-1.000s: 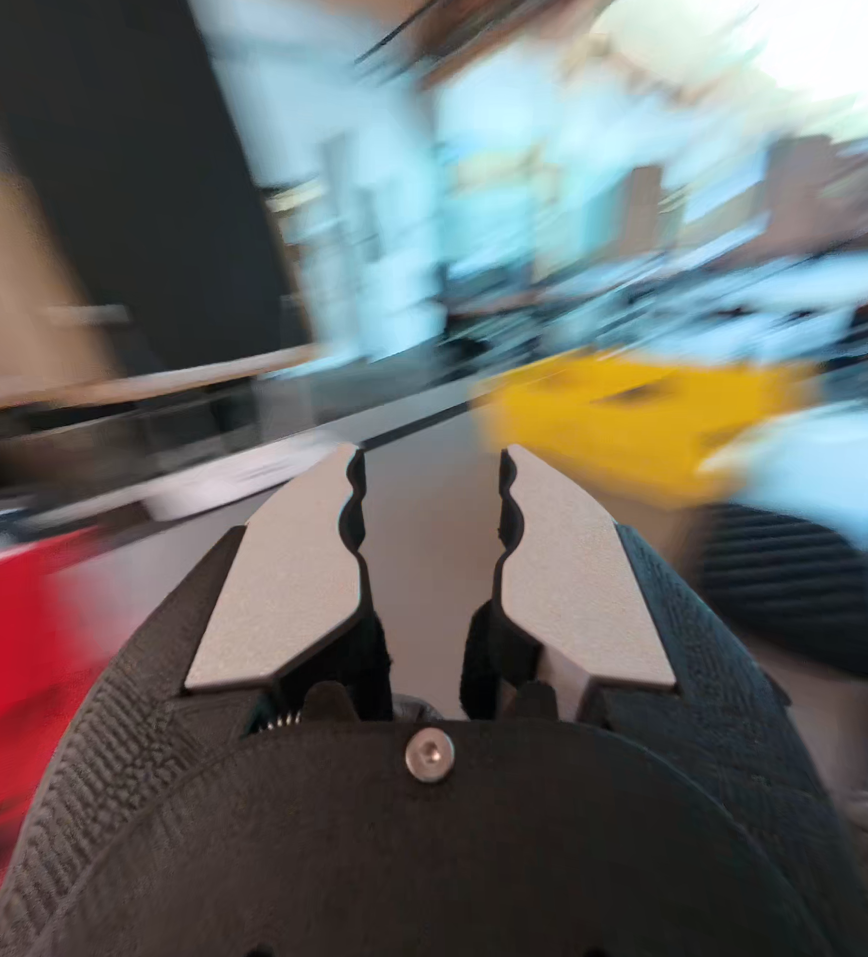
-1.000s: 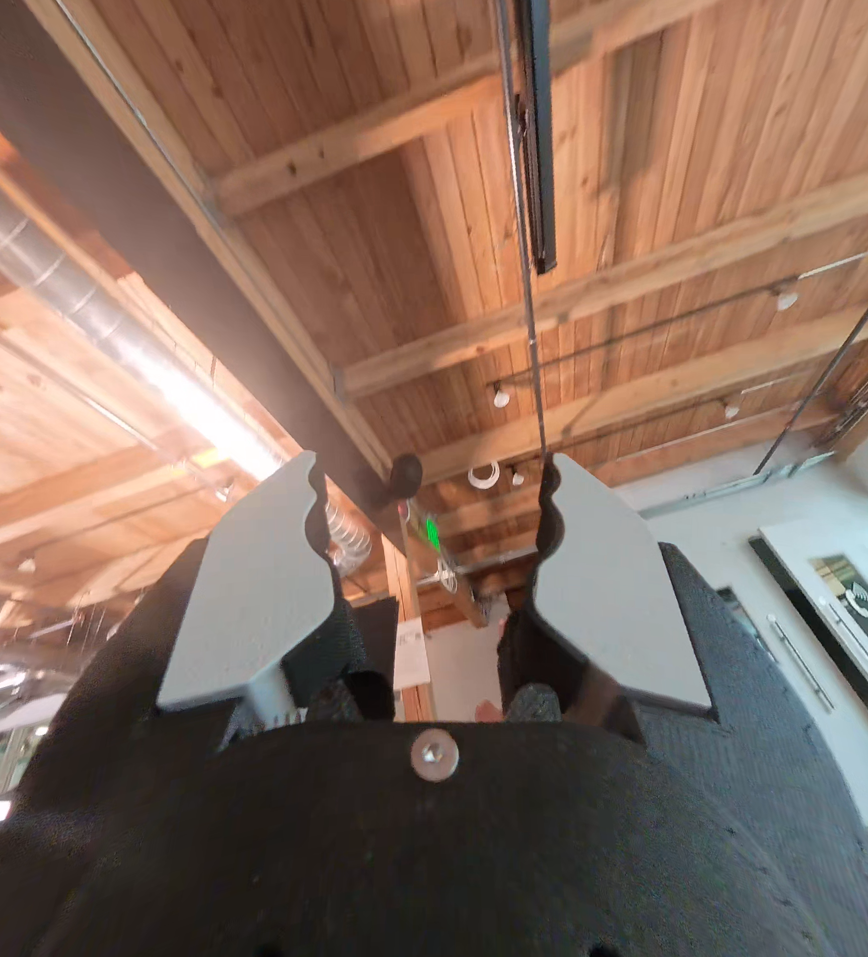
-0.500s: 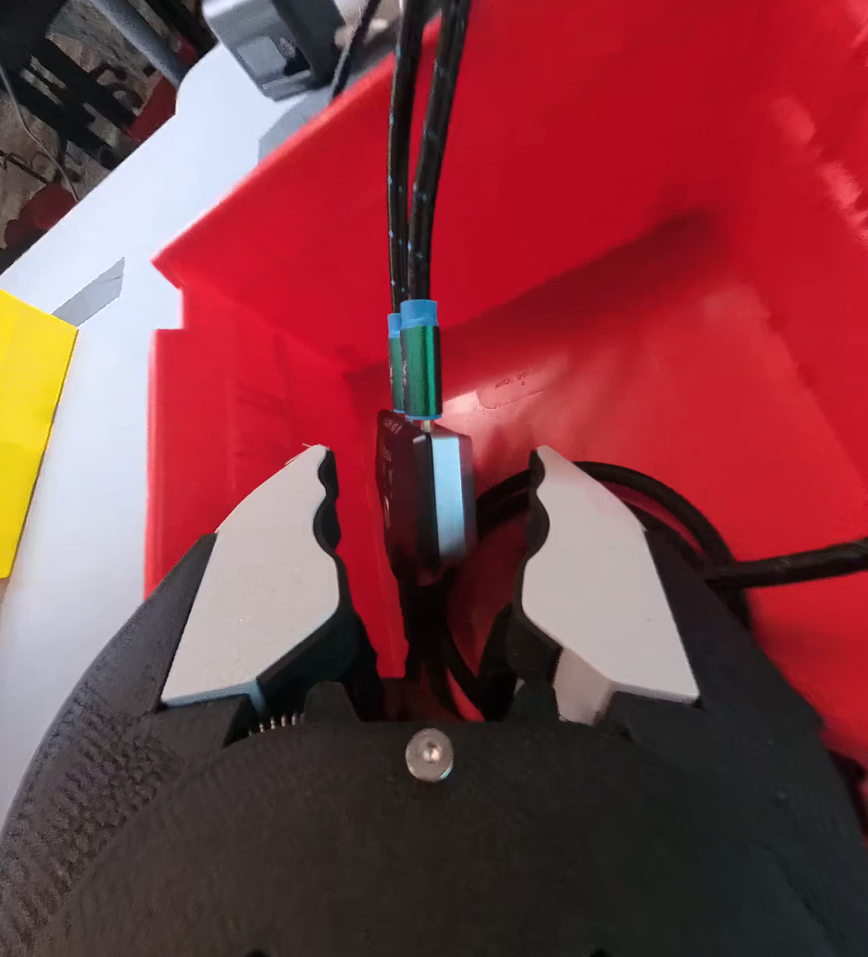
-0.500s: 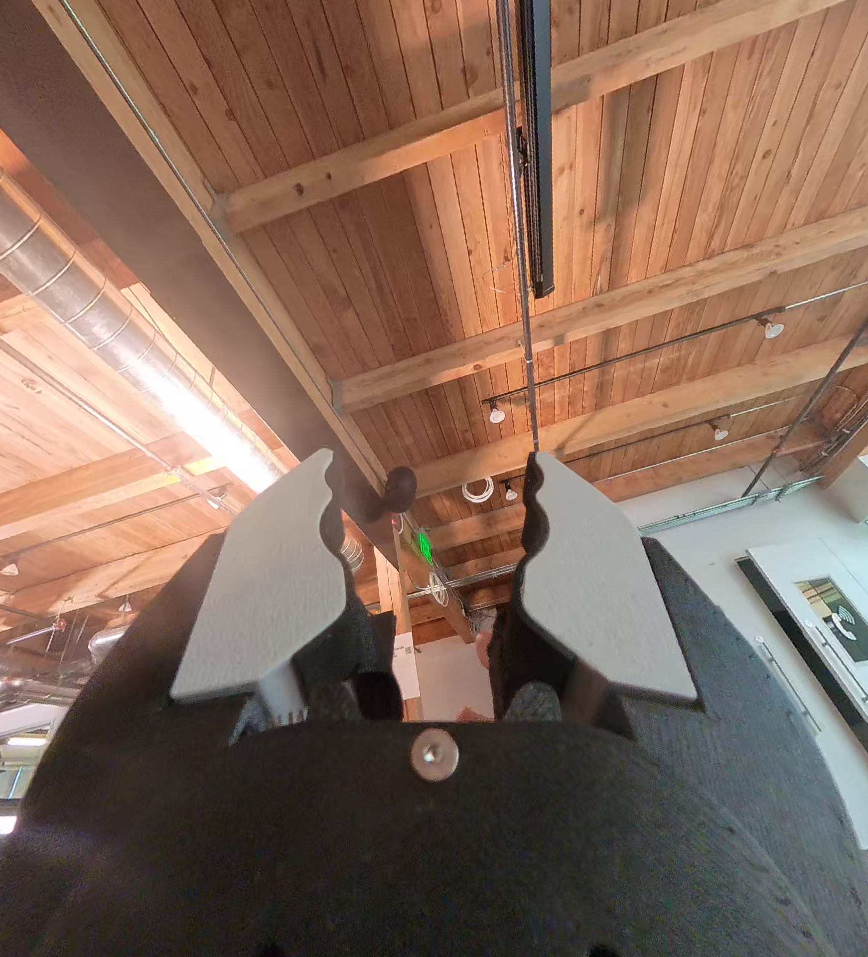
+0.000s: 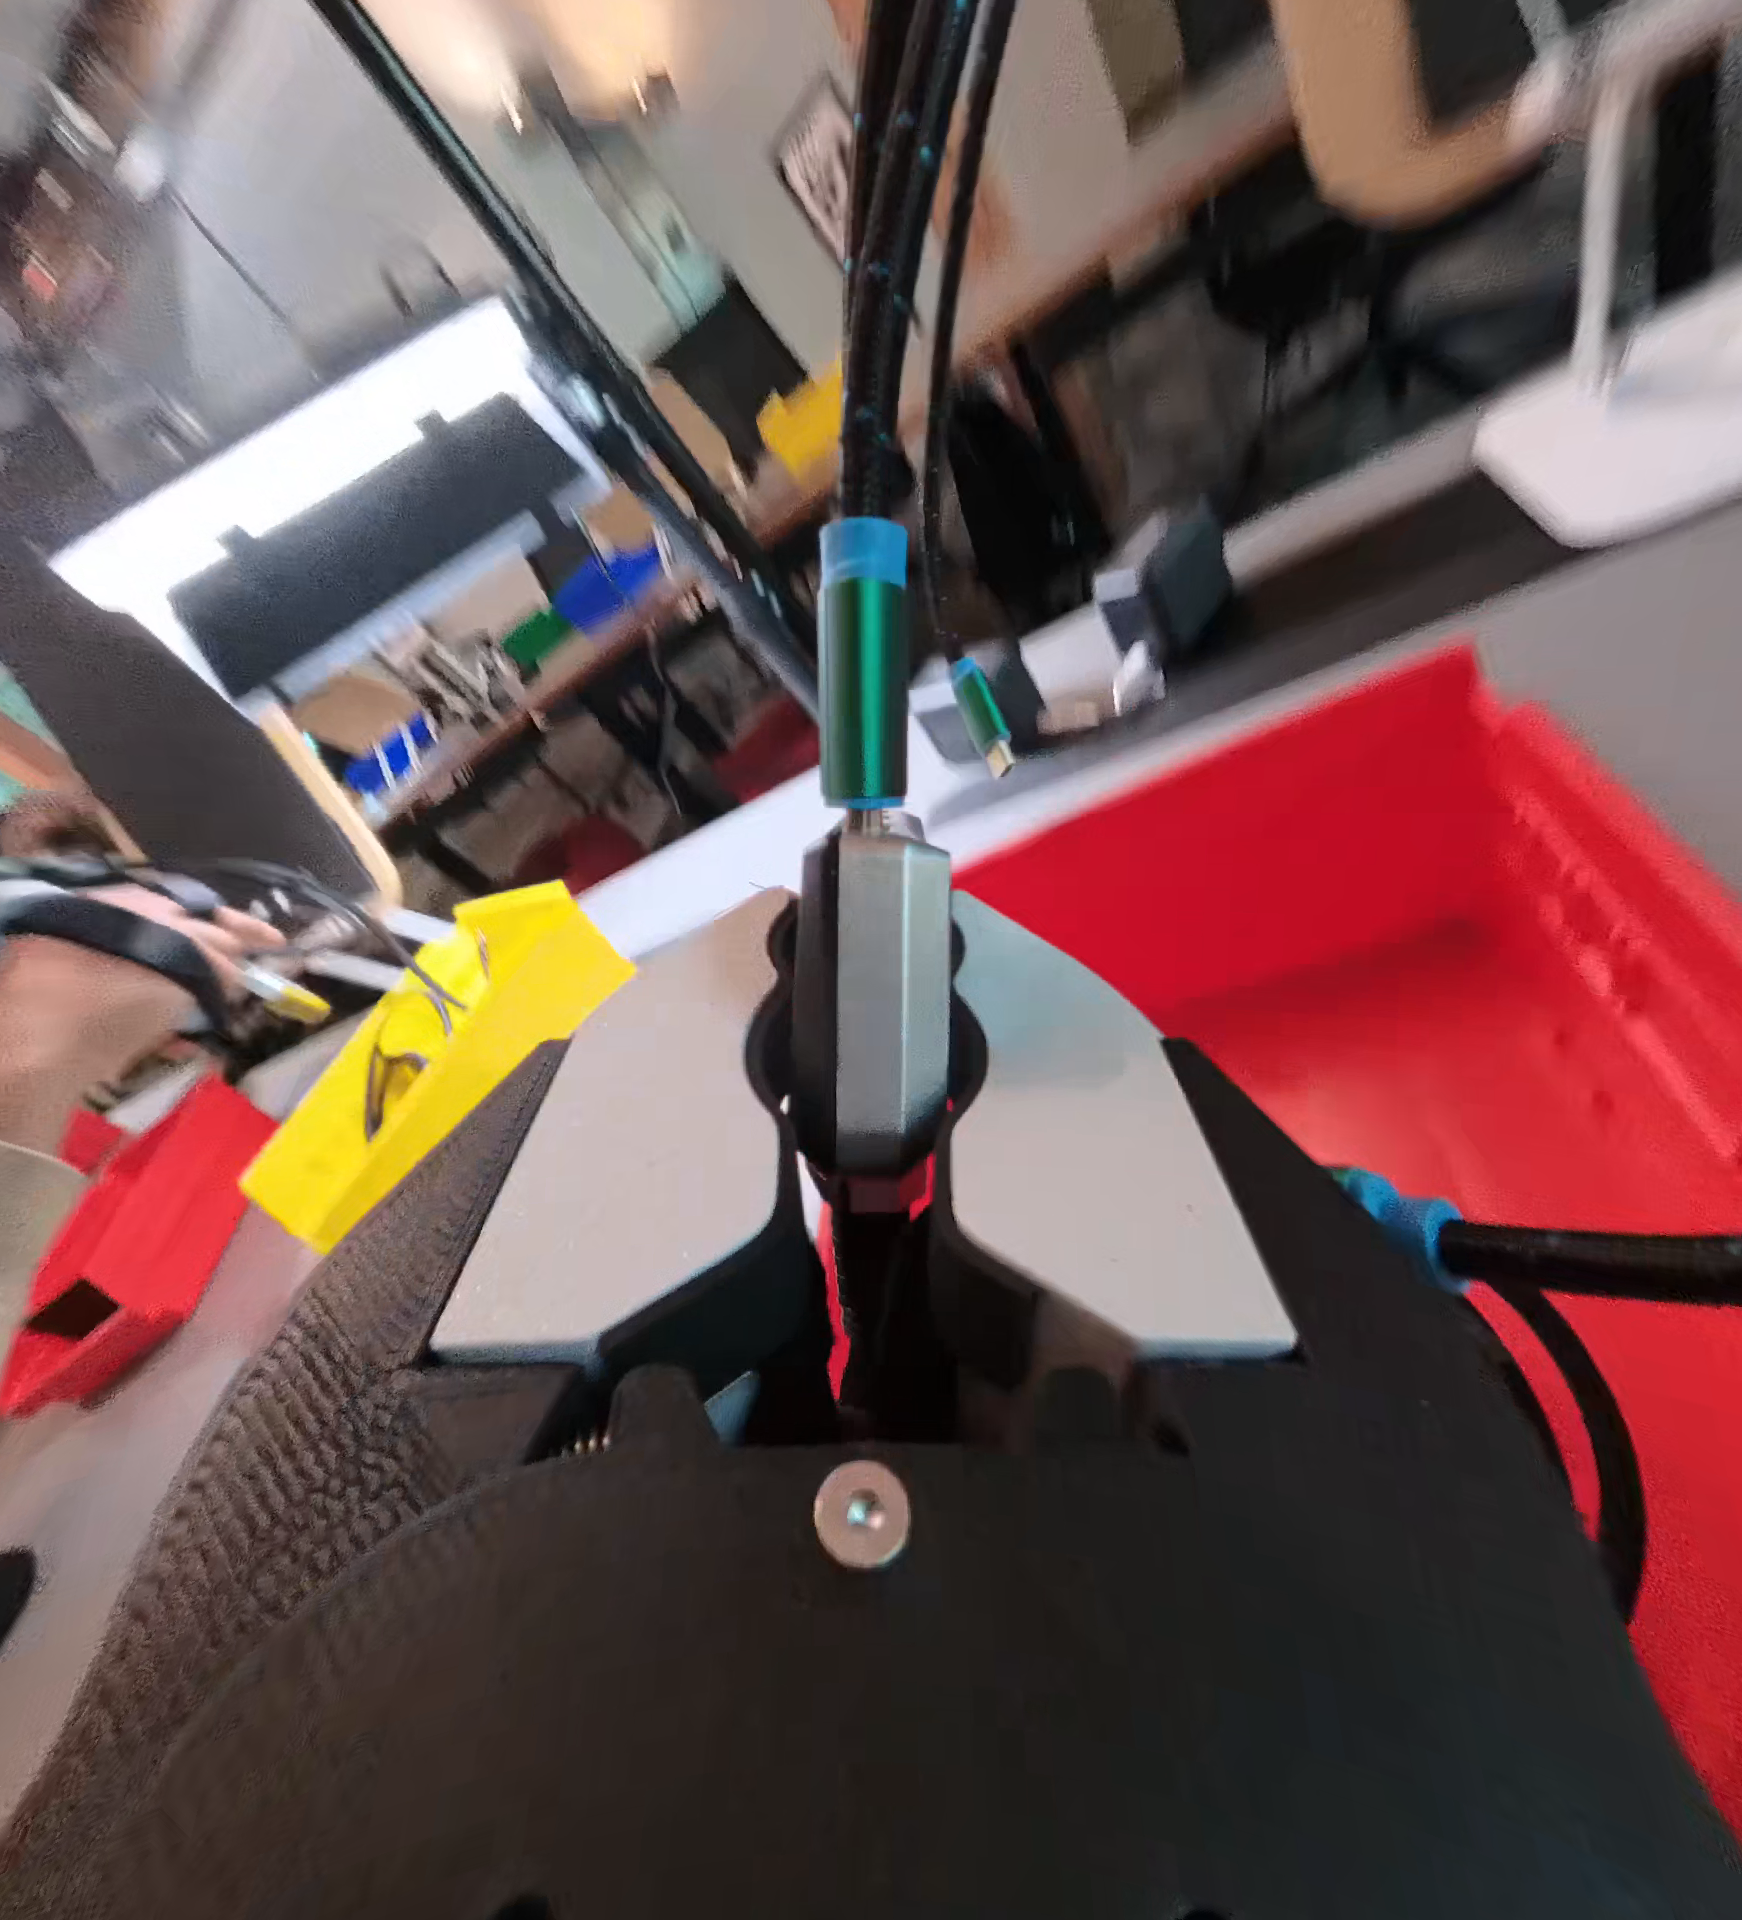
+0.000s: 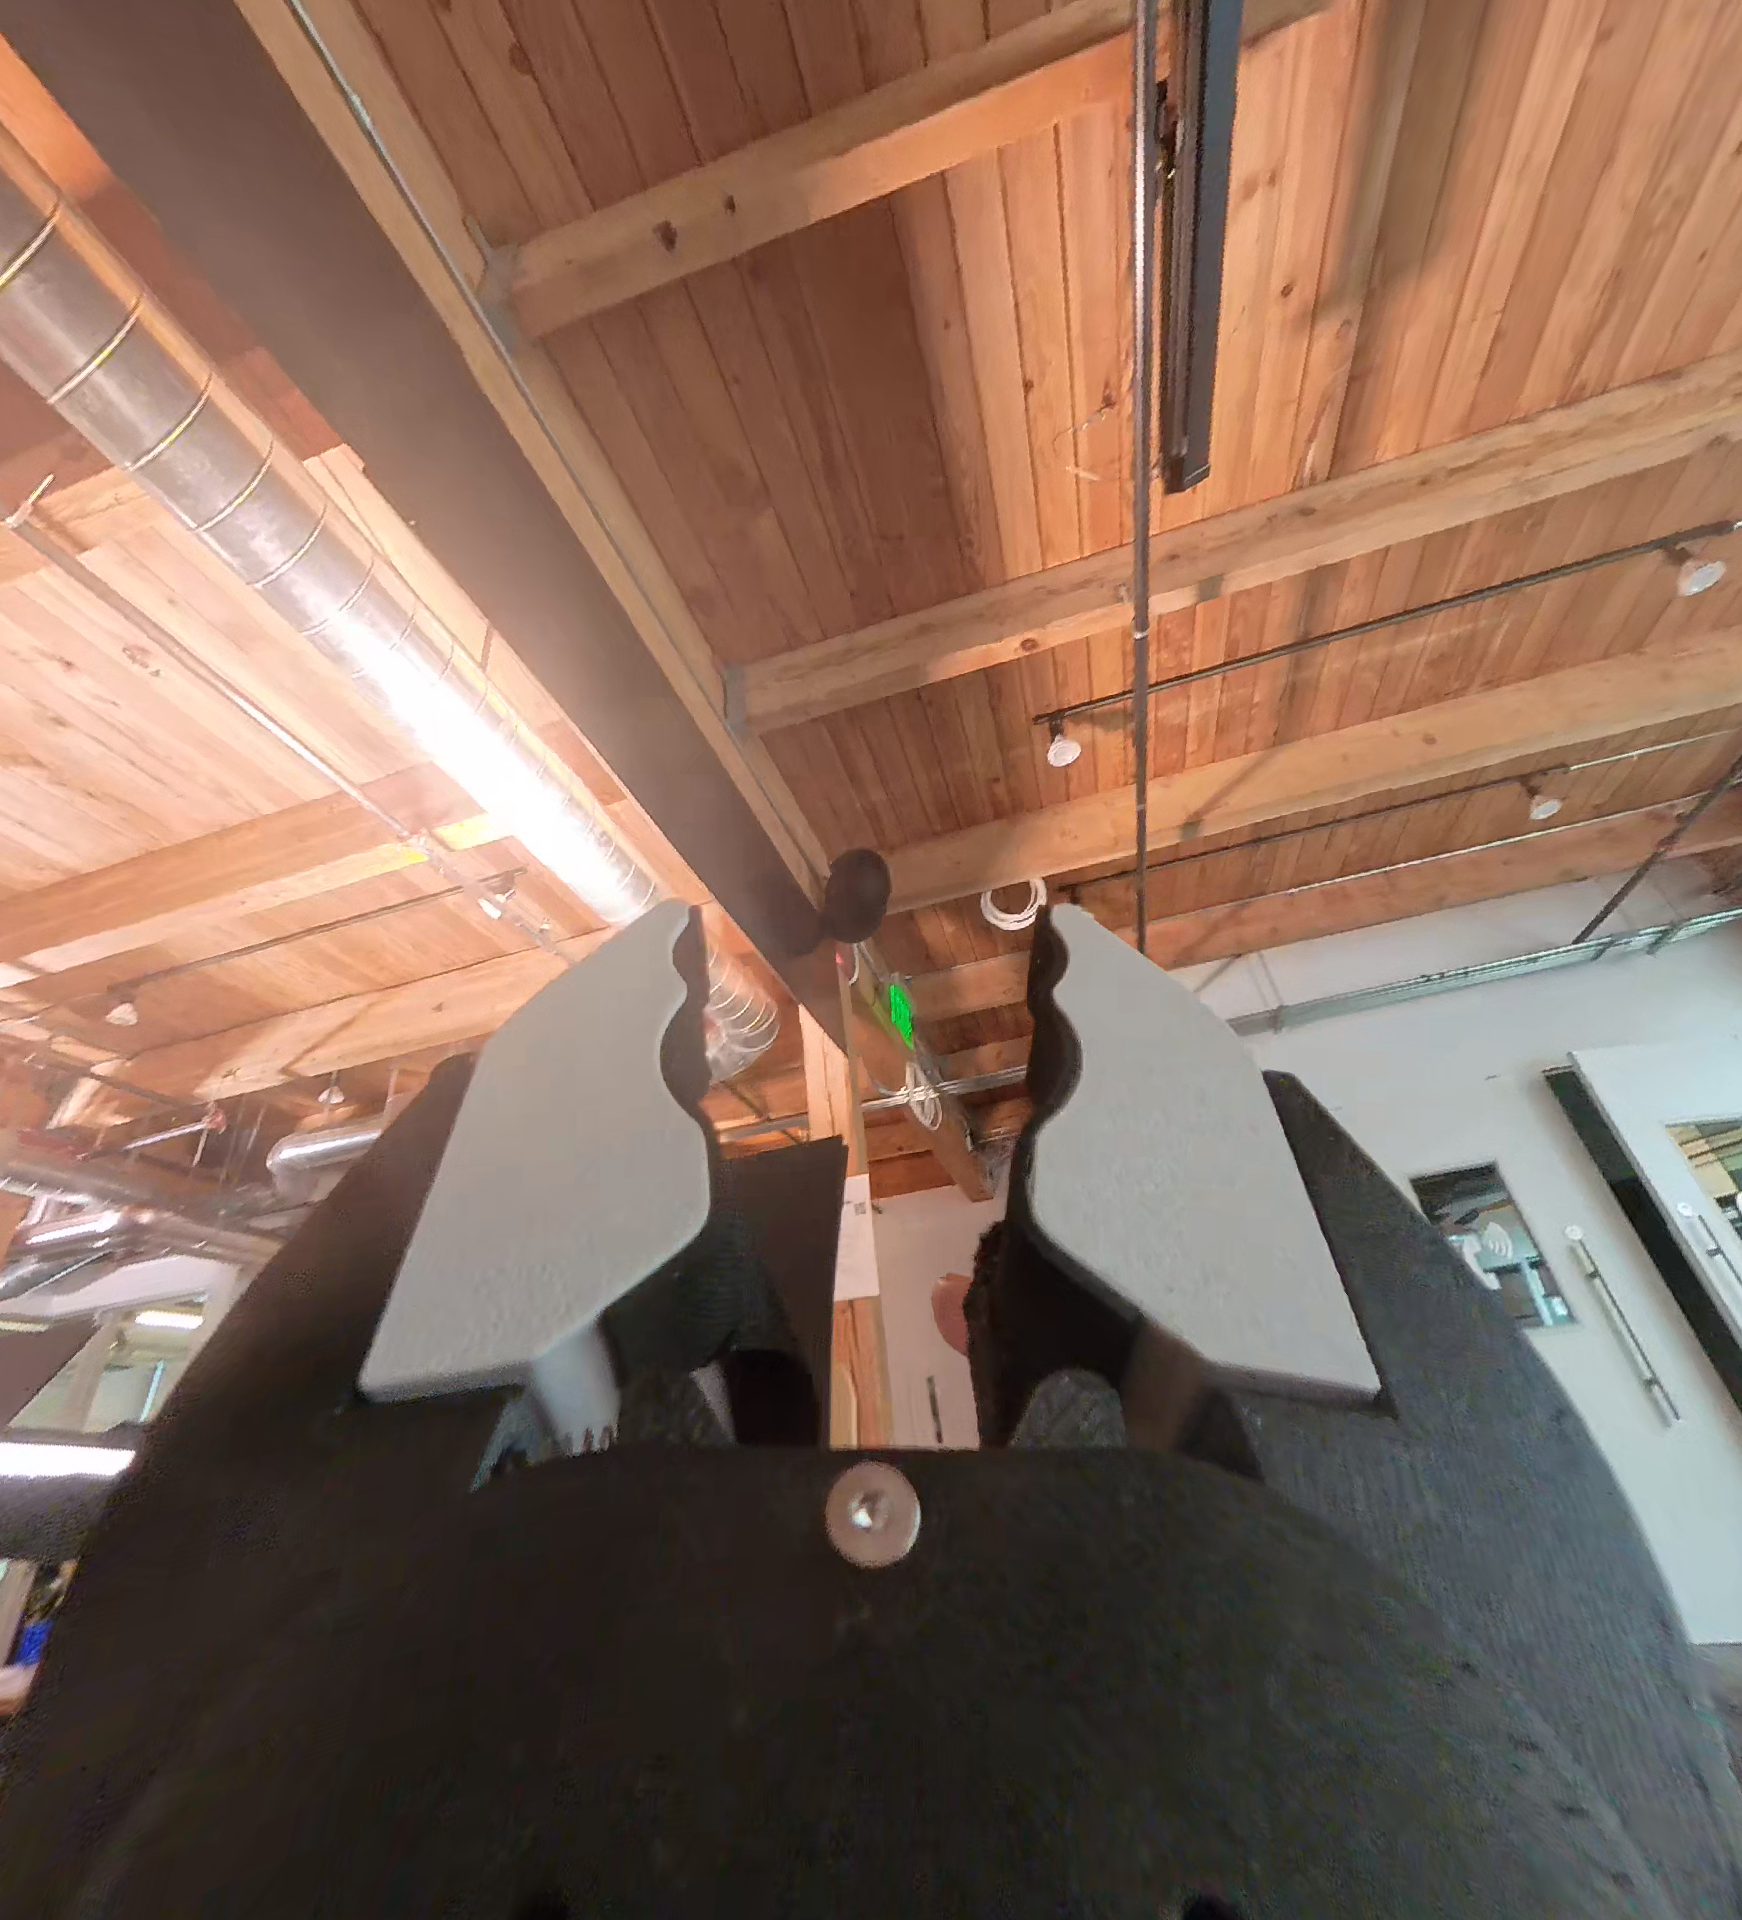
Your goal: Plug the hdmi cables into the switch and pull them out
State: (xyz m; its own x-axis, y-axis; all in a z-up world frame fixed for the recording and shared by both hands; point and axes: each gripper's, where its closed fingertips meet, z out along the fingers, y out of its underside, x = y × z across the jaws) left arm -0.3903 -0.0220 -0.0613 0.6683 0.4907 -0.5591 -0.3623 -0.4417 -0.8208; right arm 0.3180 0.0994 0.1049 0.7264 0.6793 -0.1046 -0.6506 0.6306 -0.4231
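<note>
In the left wrist view my left gripper (image 5: 872,966) is shut on the small grey switch (image 5: 882,997), held edge-on above the red bin (image 5: 1418,966). A cable with a green plug and blue collar (image 5: 862,675) sits in the switch's far end. A second green plug (image 5: 981,717) hangs loose just right of it. A black braided cable with a blue collar (image 5: 1573,1262) runs off to the right. My right gripper (image 6: 867,997) is open, empty and points up at the wooden ceiling.
A yellow bin (image 5: 441,1049) and a smaller red bin (image 5: 119,1247) stand on the grey table (image 5: 150,1455) to the left. A person's hand (image 5: 46,997) shows at the far left. Desks and monitors lie blurred behind.
My left gripper has closed on the switch and lifted it out of the red bin, tilting up towards the room. My right gripper has narrowed a little and tilted slightly.
</note>
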